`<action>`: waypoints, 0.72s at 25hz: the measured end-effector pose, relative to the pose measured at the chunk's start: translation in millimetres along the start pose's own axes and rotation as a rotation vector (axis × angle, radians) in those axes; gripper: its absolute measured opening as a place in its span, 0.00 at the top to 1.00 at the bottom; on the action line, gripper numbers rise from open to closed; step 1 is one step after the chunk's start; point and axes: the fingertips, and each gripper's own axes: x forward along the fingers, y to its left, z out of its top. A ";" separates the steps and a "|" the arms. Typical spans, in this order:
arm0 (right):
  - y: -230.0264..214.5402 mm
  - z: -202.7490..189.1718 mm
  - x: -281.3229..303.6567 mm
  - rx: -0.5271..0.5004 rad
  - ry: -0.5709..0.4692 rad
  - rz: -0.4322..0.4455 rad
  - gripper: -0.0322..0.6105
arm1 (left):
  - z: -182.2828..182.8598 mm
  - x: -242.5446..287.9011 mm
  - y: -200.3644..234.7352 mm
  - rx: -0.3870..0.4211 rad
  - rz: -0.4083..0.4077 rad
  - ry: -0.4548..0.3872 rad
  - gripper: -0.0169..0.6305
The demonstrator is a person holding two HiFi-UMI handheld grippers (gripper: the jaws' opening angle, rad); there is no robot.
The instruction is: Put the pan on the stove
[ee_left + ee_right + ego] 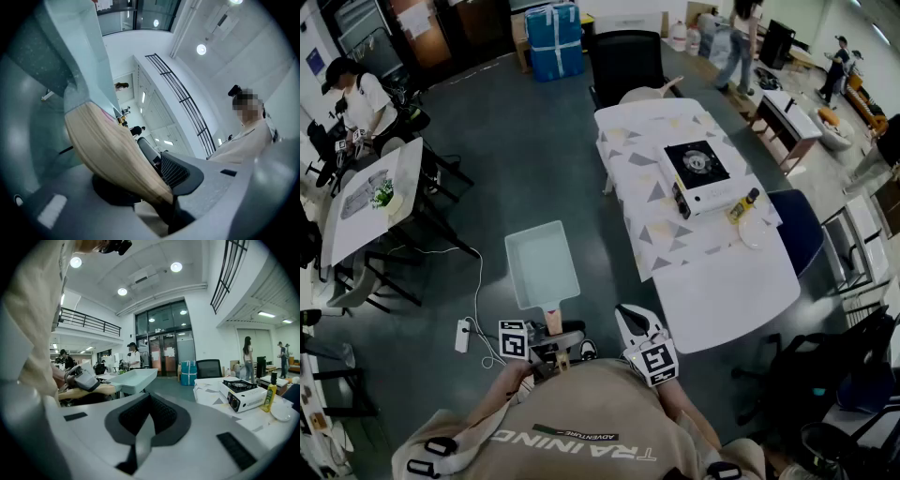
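My left fingers point(177, 169) are clamped on the wooden handle point(112, 150) of the pan point(542, 265), and the pale wood runs straight through between them. My right fingers point(165, 414) are pressed together with nothing in them. The right gripper point(636, 330) sits just beside the left gripper point(551, 336), both close to my chest.

The pan is in the air, held out level in front of me over the grey floor point(516, 141). It is to the left of the tabletop point(722, 281) and well apart from the stove point(701, 173).

I judge the pan to be stiff and fairly light: a shallow rectangular tray, empty. All its weight hangs beyond my grip, so it may want to dip or roll around the rounded handle. The wood should give more bite than the smooth walls would. The handle is the right place to hold, as near the pan body as the fingers allow, and I would swing it slowly.

I count one pan and one stove with a single burner. Beside the stove are one bottle point(745, 204) and one small plate point(753, 232), both near where the pan has to land, so I should approach from the open side
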 end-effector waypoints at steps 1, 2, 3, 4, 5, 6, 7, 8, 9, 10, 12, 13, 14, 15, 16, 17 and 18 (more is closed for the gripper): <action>0.0 -0.5 3.2 0.005 0.001 -0.001 0.94 | 4.6 -2.1 2.5 0.004 0.000 -0.002 0.71; 0.2 -1.2 6.2 0.011 0.002 0.000 0.94 | 8.9 -4.1 4.7 0.008 0.000 -0.004 0.71; 0.8 -2.2 8.9 0.018 0.004 0.003 0.94 | 12.4 -6.4 6.8 0.012 -0.001 -0.004 0.71; 1.6 -3.5 11.2 0.026 0.008 0.005 0.94 | 15.0 -8.8 8.8 0.015 -0.003 -0.002 0.71; 2.1 -4.6 13.0 0.035 0.008 0.003 0.94 | 16.7 -11.5 10.9 0.017 -0.004 0.003 0.71; 1.9 -5.0 14.1 0.042 0.005 -0.007 0.94 | 17.5 -14.4 13.0 0.019 -0.003 0.011 0.71; 1.1 -4.6 14.4 0.046 -0.001 -0.024 0.94 | 17.8 -17.3 15.1 0.020 -0.003 0.021 0.71; -0.7 -3.9 14.7 0.048 -0.006 -0.044 0.94 | 18.3 -19.9 17.2 0.021 -0.004 0.031 0.71; -3.3 -3.8 15.6 0.049 -0.005 -0.064 0.94 | 19.6 -21.6 19.6 0.022 -0.005 0.040 0.71; -6.4 -4.3 17.3 0.051 0.000 -0.080 0.94 | 21.7 -22.5 22.4 0.022 -0.007 0.047 0.71; -11.1 -7.0 21.6 0.063 0.012 -0.095 0.94 | 25.8 -21.9 27.9 0.011 -0.012 0.054 0.71; -12.4 -8.8 24.1 0.072 0.018 -0.092 0.94 | 27.6 -20.9 30.2 0.002 -0.014 0.053 0.71; -13.9 -10.5 27.4 0.080 0.023 -0.085 0.94 | 30.2 -19.5 32.4 -0.005 -0.014 0.049 0.71; -16.7 -11.4 32.2 0.086 0.026 -0.076 0.94 | 34.4 -17.6 34.9 -0.008 -0.013 0.045 0.71; -21.1 -11.5 38.1 0.091 0.026 -0.066 0.94 | 40.3 -14.9 37.7 -0.008 -0.012 0.040 0.71; -26.7 -10.6 44.4 0.093 0.023 -0.055 0.94 | 47.3 -11.5 40.5 -0.008 -0.010 0.034 0.71; -32.7 -9.1 50.6 0.092 0.020 -0.044 0.94 | 54.6 -7.9 42.9 -0.011 -0.006 0.026 0.71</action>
